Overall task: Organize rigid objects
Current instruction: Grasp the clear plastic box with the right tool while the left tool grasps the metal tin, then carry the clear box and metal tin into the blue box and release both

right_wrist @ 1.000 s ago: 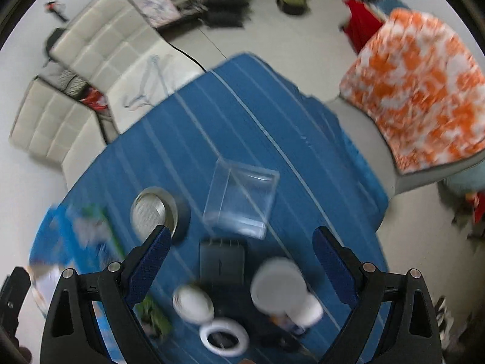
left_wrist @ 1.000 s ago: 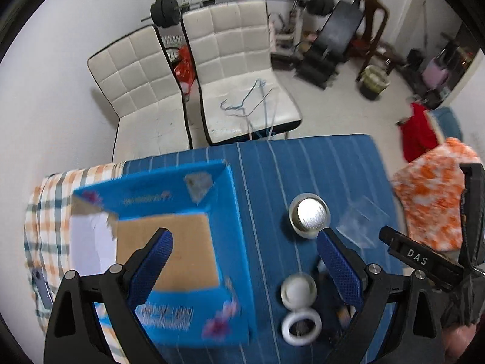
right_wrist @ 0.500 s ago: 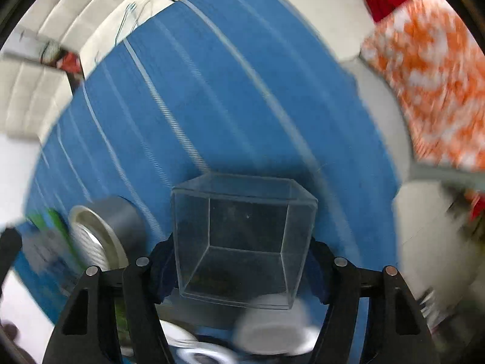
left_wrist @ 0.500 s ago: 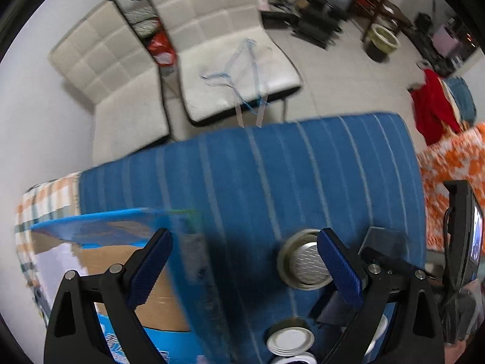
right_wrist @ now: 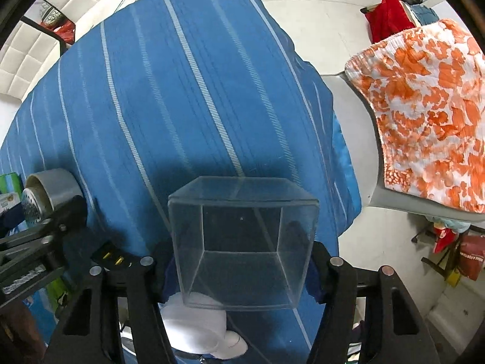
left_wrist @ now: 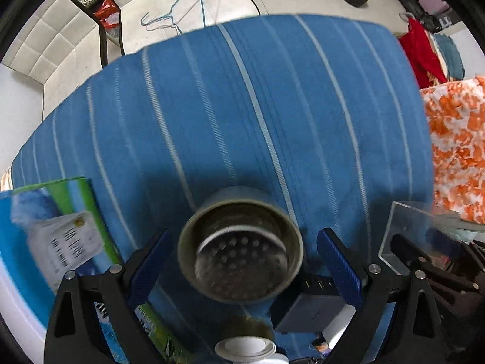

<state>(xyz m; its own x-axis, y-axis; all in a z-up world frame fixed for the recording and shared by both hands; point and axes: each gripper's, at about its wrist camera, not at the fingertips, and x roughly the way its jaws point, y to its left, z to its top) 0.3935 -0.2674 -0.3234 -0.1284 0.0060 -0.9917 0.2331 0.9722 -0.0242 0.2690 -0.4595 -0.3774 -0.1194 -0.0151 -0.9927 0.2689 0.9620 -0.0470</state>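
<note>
Through your left wrist camera, the left claw (left_wrist: 241, 261) stands wide open around the metal tin (left_wrist: 240, 250), its blue fingers (left_wrist: 339, 268) either side of the rim and apart from it. The tin rests on the blue striped surface (left_wrist: 242, 106), with a dark charger block (left_wrist: 309, 306) just behind it and the blue cardboard box (left_wrist: 45, 236) to its left. Only this view shows the tin's dimpled inside and the white lids (left_wrist: 245, 347) at the bottom edge.

Through your right wrist camera, the right claw (right_wrist: 239, 273) is closed on the clear plastic cube (right_wrist: 241, 242), gripping its lower sides. Here the tin (right_wrist: 45, 194) sits far left, seen side-on.

A second ago your right claw was spread open with the cube lying loose on the surface; your left hung above the box, and now it has dropped over the tin.
</note>
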